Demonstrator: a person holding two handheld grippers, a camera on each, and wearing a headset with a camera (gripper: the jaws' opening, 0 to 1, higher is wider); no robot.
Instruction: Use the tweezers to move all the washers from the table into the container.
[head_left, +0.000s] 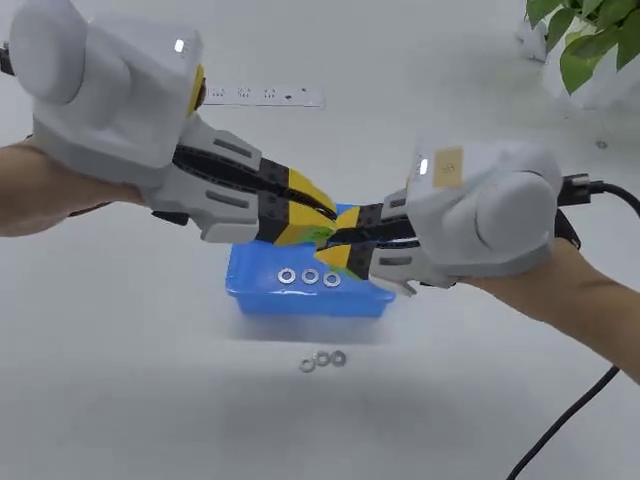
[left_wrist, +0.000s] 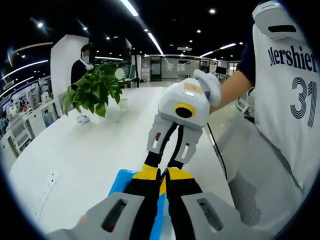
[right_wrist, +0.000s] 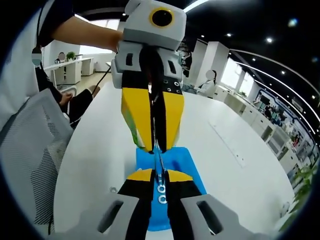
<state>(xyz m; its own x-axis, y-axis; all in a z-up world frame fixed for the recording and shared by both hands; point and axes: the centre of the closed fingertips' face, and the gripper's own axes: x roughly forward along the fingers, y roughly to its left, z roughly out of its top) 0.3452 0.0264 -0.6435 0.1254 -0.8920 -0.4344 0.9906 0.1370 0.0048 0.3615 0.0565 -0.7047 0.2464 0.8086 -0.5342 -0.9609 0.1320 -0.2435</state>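
Observation:
A blue container (head_left: 256, 291) sits mid-table with three washers (head_left: 309, 276) inside. Three more washers (head_left: 322, 360) lie on the white table just in front of it. Above the container my left gripper (head_left: 322, 212) and right gripper (head_left: 336, 250) meet tip to tip. Thin metal tweezers (right_wrist: 158, 161) run between them, and a bit of green shows at the joint. In the right gripper view, the left gripper (right_wrist: 156, 145) hangs shut on the tweezers' upper end. My right gripper (right_wrist: 160, 175) is closed around the lower part over the container (right_wrist: 186, 165). The left gripper (left_wrist: 162, 176) looks shut.
A white power strip (head_left: 265, 95) lies at the back of the table. A potted plant (head_left: 585, 40) stands at the far right corner. The right gripper's black cable (head_left: 570, 420) trails off the near right. A person (left_wrist: 82, 65) stands far behind the plant (left_wrist: 92, 90).

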